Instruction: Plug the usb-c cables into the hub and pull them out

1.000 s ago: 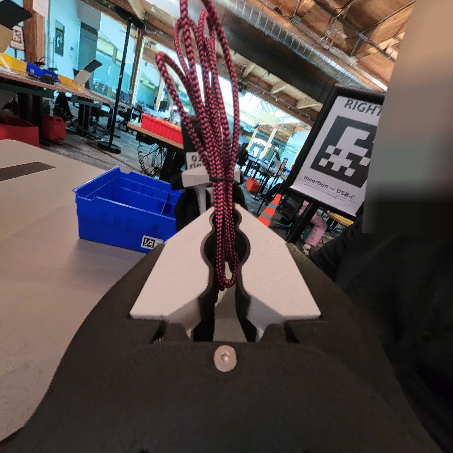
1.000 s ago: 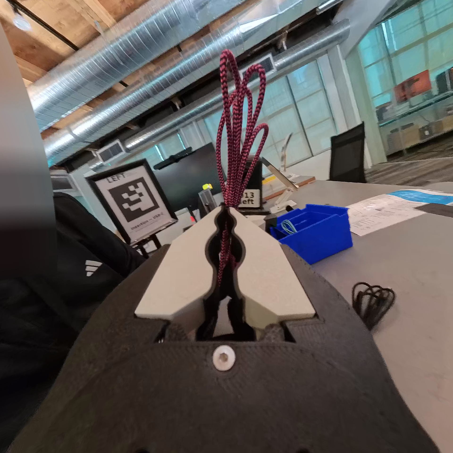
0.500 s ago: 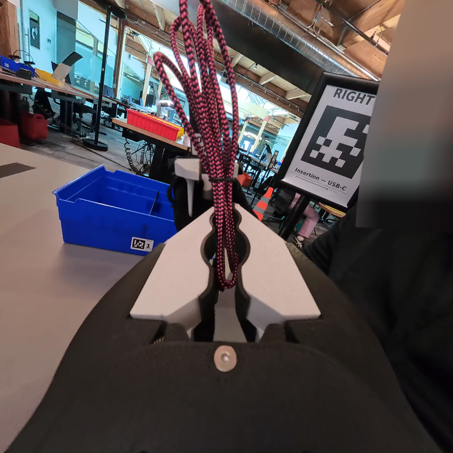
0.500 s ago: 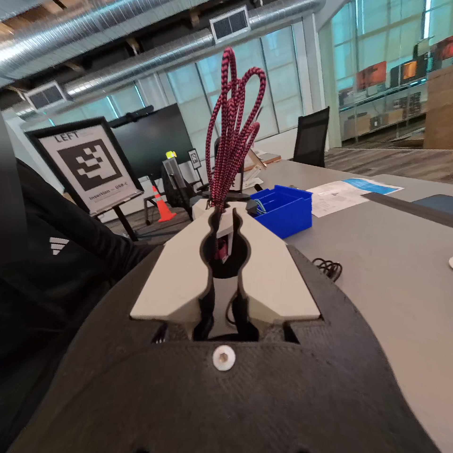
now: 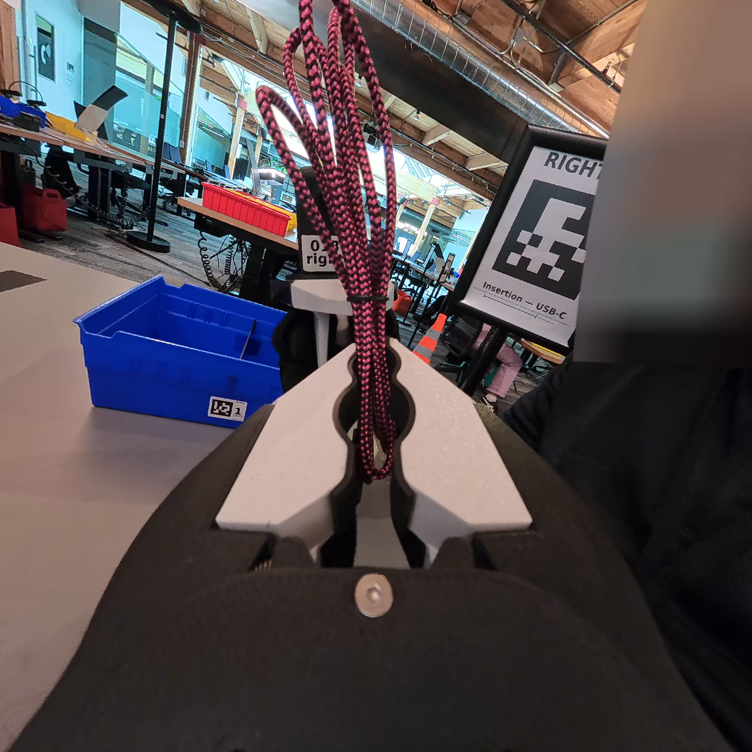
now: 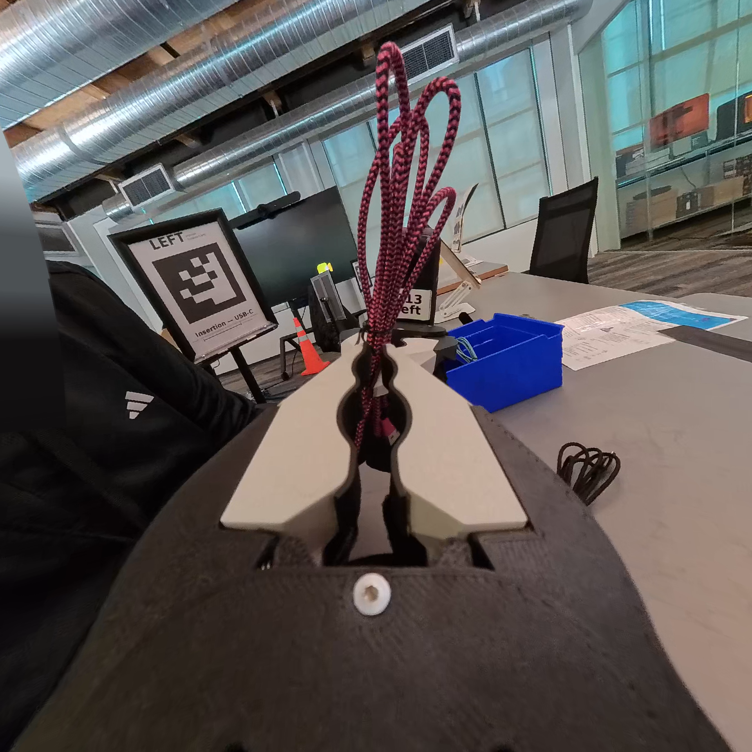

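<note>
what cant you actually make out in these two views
- Hub: not visible in either view.
- Pink braided cable: its loop tops are cut off by the top edge in the left wrist view; in the right wrist view a pink plug sits deep between the jaws, but its tip is hidden.
- Blue bin: contents mostly hidden by its wall and the other gripper.
- Black cable coil: connector too small to identify.
- Person: partly covered by blur patches in both views.

One bundled pink-and-black braided cable [image 5: 368,252] sits between two grippers, the left gripper [image 5: 373,358] and the right gripper [image 6: 373,350]. One black coiled cable [image 6: 588,470] lies on one grey table [image 6: 651,427], alongside one blue bin [image 5: 179,350], one printed sheet [image 6: 635,325] and one orange cone [image 6: 307,346].
</note>
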The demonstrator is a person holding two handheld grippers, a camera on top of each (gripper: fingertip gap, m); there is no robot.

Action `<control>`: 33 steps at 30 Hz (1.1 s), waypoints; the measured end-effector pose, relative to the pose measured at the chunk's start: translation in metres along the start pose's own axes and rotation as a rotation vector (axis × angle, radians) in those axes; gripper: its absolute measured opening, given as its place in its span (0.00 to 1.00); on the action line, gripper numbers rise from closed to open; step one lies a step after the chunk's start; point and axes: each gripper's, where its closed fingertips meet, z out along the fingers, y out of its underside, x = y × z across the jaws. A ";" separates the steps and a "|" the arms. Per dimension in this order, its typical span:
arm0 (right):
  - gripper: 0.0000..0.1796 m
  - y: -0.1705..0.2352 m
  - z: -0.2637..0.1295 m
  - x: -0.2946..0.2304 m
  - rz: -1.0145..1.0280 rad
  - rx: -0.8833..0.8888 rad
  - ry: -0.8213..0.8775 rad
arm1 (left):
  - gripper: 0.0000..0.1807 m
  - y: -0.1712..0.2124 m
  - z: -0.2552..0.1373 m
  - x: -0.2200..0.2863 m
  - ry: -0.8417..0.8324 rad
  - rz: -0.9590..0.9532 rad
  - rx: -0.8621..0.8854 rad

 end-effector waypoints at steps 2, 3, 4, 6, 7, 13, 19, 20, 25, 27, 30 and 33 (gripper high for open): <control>0.00 0.001 0.000 0.000 0.001 0.001 -0.002 | 0.03 0.001 0.000 0.000 -0.001 -0.001 -0.002; 0.00 0.001 0.000 0.000 0.001 0.004 -0.006 | 0.03 0.000 0.000 0.000 -0.002 -0.001 -0.001; 0.00 0.000 0.000 -0.001 0.002 0.006 -0.010 | 0.03 0.000 0.000 0.000 -0.001 -0.001 -0.001; 0.00 0.000 0.000 -0.003 0.001 0.012 -0.021 | 0.03 0.000 0.000 0.000 0.001 -0.004 0.003; 0.00 0.000 -0.001 -0.003 -0.002 0.015 -0.022 | 0.03 0.000 0.000 0.000 0.002 -0.005 0.004; 0.06 0.000 -0.003 0.000 -0.017 0.018 0.005 | 0.03 0.001 0.003 0.003 0.017 -0.003 -0.002; 0.04 0.002 -0.002 -0.002 -0.012 0.017 -0.015 | 0.03 0.002 0.004 0.003 0.026 -0.011 0.001; 0.04 0.002 -0.001 -0.002 -0.009 0.018 -0.015 | 0.03 0.001 0.004 0.004 0.030 -0.012 0.003; 0.00 0.001 -0.001 -0.005 -0.022 0.026 -0.029 | 0.03 0.001 0.004 0.004 0.038 -0.020 0.008; 0.00 0.001 -0.001 -0.006 -0.035 0.026 -0.027 | 0.02 0.001 0.003 0.004 0.042 -0.027 0.015; 0.00 0.001 -0.001 -0.006 -0.047 0.021 -0.022 | 0.03 0.001 0.003 0.004 0.047 -0.027 0.015; 0.00 0.001 -0.002 -0.006 -0.065 0.016 -0.010 | 0.03 0.001 0.004 0.004 0.046 -0.024 0.013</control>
